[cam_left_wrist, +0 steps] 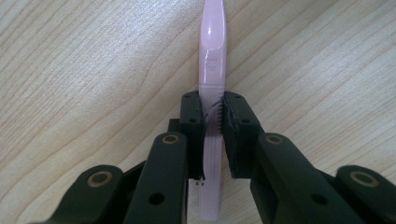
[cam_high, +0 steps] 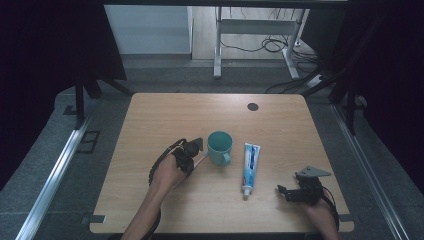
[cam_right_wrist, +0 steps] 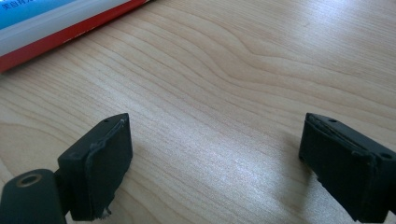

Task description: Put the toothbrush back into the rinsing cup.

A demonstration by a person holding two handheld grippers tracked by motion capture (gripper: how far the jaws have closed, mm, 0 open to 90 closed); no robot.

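Note:
A pale pink toothbrush [cam_left_wrist: 212,51] lies flat on the wooden table [cam_high: 165,110], and my left gripper [cam_left_wrist: 214,105] is shut on its ribbed handle, both pads touching its sides. In the high view that left gripper [cam_high: 194,148] sits just left of a teal cup [cam_high: 220,146] with its handle toward the front. A white, blue and red toothpaste tube [cam_high: 250,167] lies right of the cup, cap toward the front. My right gripper [cam_high: 281,190] rests near the table's front right, open, with bare wood between its jaws [cam_right_wrist: 215,144]. The toothpaste tube [cam_right_wrist: 56,23] crosses that view's top left corner.
A dark round hole [cam_high: 253,106] marks the table's far side. Beyond the table stand a white metal frame [cam_high: 260,30] and loose cables [cam_high: 272,45] on the floor. Aluminium rails [cam_high: 55,170] run along both sides of the table.

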